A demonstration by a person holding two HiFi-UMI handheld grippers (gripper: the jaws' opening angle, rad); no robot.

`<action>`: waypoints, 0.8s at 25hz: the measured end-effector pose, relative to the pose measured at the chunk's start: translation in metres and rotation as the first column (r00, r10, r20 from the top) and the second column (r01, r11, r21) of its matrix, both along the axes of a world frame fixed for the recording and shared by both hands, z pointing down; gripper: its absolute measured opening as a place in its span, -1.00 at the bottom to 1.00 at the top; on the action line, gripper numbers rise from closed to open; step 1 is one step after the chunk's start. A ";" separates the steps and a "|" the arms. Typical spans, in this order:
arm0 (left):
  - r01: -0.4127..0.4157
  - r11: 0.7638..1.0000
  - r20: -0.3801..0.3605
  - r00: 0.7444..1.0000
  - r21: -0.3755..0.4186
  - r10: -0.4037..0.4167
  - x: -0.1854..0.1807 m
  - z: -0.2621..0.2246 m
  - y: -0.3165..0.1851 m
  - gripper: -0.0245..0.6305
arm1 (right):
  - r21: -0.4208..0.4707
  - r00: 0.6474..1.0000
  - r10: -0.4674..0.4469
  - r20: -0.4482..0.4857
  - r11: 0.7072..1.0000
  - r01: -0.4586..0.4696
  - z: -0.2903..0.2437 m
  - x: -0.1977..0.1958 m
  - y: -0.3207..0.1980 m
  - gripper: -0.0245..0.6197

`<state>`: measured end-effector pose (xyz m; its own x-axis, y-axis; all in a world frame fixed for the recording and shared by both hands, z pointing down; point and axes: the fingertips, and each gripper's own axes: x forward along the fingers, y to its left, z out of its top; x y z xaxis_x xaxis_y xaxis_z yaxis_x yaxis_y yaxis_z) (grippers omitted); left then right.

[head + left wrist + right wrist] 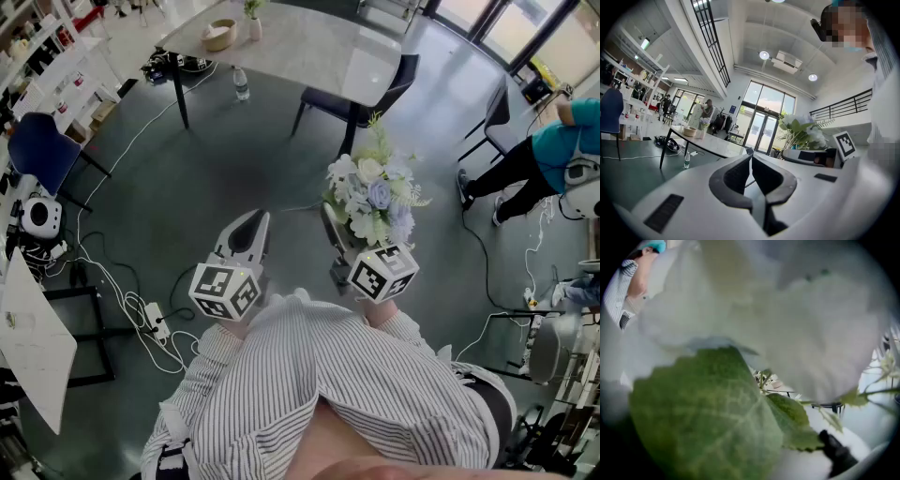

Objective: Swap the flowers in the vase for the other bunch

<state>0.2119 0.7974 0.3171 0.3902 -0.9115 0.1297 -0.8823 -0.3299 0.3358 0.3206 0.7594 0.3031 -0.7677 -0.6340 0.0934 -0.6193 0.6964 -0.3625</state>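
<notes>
Early: right tool (337, 248) clenched on replacement bunch (370, 197), left tool (253, 221) shut & empty (vase (254, 26) on far tabletop (309, 52) apparently not emptied yet); pull-out + insert remain.

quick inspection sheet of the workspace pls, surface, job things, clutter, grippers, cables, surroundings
surface: table with a pale stone-look top, far ahead of the person, mostly bare
job's things: vase with flowers stands at the table's far end; bunch of flowers held upright, away from the table
clutter: bowl beside the vase; bottle on the floor by the table
grippers: left gripper shut, empty; right gripper shut on the bunch of flowers, its own view filled by leaves and petals
cables: white cables and a power strip on the floor at the left
surroundings: dark chair at the table; blue chair at the left; person in a teal top at the right
</notes>
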 end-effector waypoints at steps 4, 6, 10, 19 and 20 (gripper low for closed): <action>0.011 1.000 0.004 1.000 0.000 -0.011 0.000 -0.001 0.002 -0.85 | 0.009 1.000 -0.001 -0.007 1.000 0.001 -0.002 0.001 0.002 -0.83; 0.016 1.000 0.002 1.000 -0.001 -0.016 0.000 -0.001 0.001 -0.85 | 0.009 1.000 -0.002 -0.006 1.000 0.002 -0.001 0.002 0.002 -0.83; 0.008 1.000 -0.002 1.000 -0.014 -0.008 0.002 0.003 0.000 -0.85 | 0.003 1.000 0.001 -0.009 1.000 -0.001 0.001 0.003 0.000 -0.83; 0.009 1.000 -0.007 1.000 -0.030 -0.010 0.004 0.010 -0.001 -0.85 | 0.008 1.000 0.004 -0.016 1.000 -0.004 0.004 0.004 -0.002 -0.83; 0.013 1.000 -0.008 1.000 -0.026 -0.013 0.005 0.009 -0.002 -0.85 | 0.011 1.000 0.005 -0.019 1.000 -0.005 0.004 0.006 -0.004 -0.83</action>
<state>0.2165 0.7956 0.3266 0.3794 -0.9129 0.1506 -0.8837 -0.3093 0.3513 0.3261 0.7553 0.3072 -0.7626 -0.6388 0.1014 -0.6295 0.6971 -0.3431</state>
